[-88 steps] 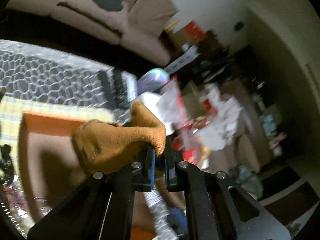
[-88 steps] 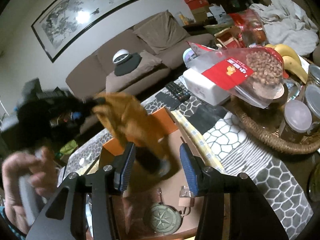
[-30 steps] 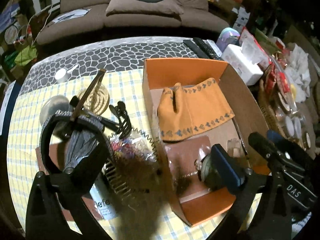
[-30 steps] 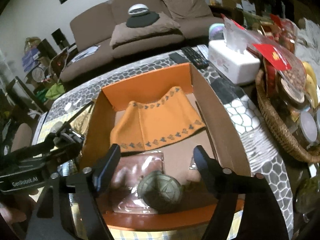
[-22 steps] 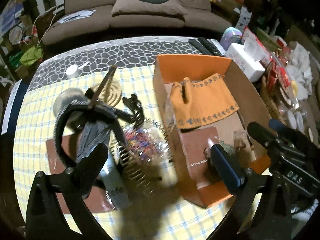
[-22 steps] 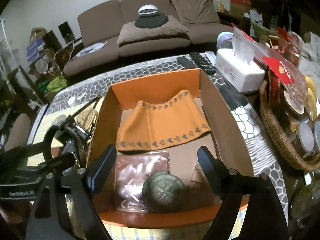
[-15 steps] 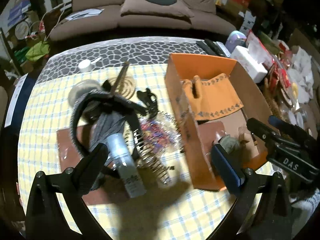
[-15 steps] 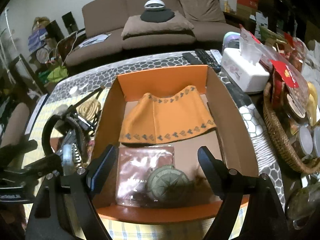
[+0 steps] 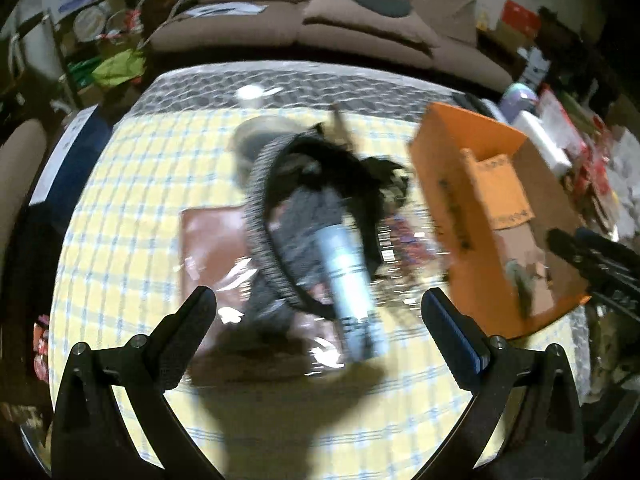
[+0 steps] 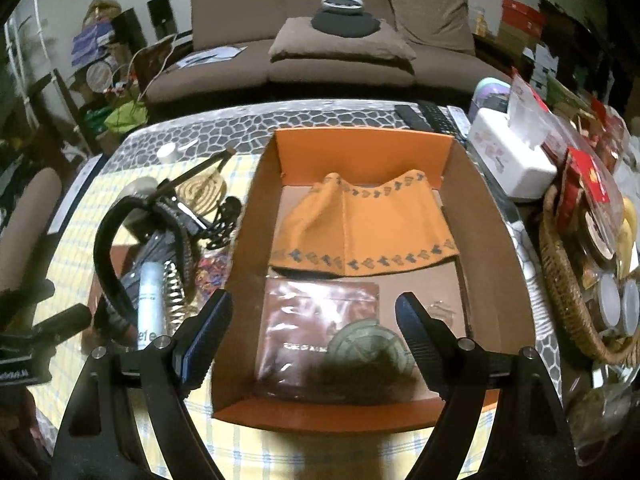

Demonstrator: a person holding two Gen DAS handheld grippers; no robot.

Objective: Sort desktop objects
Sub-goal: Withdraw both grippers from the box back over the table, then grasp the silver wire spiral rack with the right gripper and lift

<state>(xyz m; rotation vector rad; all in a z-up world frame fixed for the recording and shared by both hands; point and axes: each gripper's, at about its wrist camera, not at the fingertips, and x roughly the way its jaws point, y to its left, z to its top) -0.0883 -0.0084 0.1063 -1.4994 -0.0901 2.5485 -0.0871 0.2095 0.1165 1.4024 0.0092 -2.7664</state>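
Observation:
An orange cardboard box (image 10: 484, 216) stands on the yellow checked cloth. In it lie an orange patterned cloth (image 10: 360, 224), a brown plastic pouch (image 10: 312, 320) and a round bronze compass disc (image 10: 368, 352). My right gripper (image 10: 314, 320) is open and empty, above the box's near end. My left gripper (image 9: 320, 312) is open and empty, above a pile left of the box (image 9: 452, 184): a white spray bottle (image 9: 352, 284), a black headband (image 10: 108, 248), a spring (image 10: 172, 292) and coloured hair ties (image 10: 210, 270). The left wrist view is blurred.
A wicker basket (image 10: 560, 280) with jars and snacks stands right of the box. A white tissue box (image 10: 508, 160) and remote controls (image 10: 432, 116) lie behind it. A coiled mat (image 10: 204, 190) and a brown pouch (image 9: 208, 240) lie on the cloth. A sofa stands beyond the table.
The orange cloth was let go into the box. Both grippers opened and drew back. My left gripper has swung left, from the box over to the pile of loose objects.

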